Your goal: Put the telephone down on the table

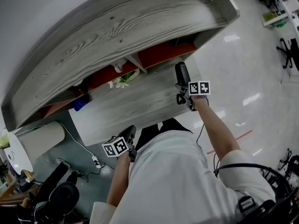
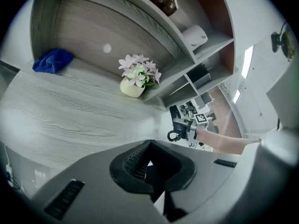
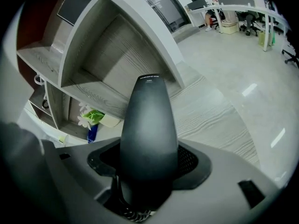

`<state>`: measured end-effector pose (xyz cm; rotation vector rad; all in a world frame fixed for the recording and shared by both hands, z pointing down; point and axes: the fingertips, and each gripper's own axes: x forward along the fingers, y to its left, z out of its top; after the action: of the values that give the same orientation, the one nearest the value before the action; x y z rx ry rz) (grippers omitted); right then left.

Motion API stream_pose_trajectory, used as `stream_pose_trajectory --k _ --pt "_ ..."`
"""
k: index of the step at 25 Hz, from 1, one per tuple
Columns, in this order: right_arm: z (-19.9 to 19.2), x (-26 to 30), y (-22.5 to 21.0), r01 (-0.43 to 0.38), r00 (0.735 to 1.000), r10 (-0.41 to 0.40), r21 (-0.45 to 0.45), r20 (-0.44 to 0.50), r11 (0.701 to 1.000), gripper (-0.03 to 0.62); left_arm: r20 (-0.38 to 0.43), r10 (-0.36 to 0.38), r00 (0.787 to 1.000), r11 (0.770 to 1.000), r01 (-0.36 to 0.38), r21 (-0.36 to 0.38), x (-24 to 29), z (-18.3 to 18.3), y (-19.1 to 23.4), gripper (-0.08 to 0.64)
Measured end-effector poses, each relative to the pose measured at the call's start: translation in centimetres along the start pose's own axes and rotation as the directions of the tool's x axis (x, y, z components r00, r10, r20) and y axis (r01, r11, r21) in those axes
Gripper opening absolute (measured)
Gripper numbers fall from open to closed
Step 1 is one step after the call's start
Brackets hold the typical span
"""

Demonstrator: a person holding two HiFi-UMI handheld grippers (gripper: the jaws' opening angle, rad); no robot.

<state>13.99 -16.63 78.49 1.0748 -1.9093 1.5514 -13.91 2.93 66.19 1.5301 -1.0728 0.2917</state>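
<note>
— Two claws: what's each doing?
— Lower left, the left gripper point(image 1: 128, 134) has its jaws nearly together, empty. Right of centre, the right gripper point(image 1: 183, 85) clamps the telephone point(image 1: 182, 73) over the table's point(image 1: 135, 104) right end.

A grey wood-grain desk point(image 1: 135, 107) is set against a pale wall point(image 1: 32, 8). It is topped by a shelf unit point(image 1: 117, 27) of the same wood, and its compartments are backed in red point(image 1: 161, 55). To the right a glossy pale floor point(image 1: 247, 64) is spread out, in which light is mirrored as bright patches point(image 1: 251, 99). A thin red line point(image 1: 236, 138) is marked across it. Far off, white office desks point(image 3: 243, 7) and dark chairs point(image 1: 288, 52) are ranged, with glazed panels point(image 3: 161, 6) seen near them. Below the desk's left end the floor is shown in a darker grey.
</note>
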Motion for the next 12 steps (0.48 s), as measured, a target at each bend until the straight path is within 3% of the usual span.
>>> stream_pose_trajectory --k 12 --pt "1.8 2.1 -2.4 0.105 0.994 -0.107 -0.047 -0.024 0.993 0.302 -0.039 -0.010 0.999 1.000 0.009 -0.026 -0.1 -0.6 1.3 0.011"
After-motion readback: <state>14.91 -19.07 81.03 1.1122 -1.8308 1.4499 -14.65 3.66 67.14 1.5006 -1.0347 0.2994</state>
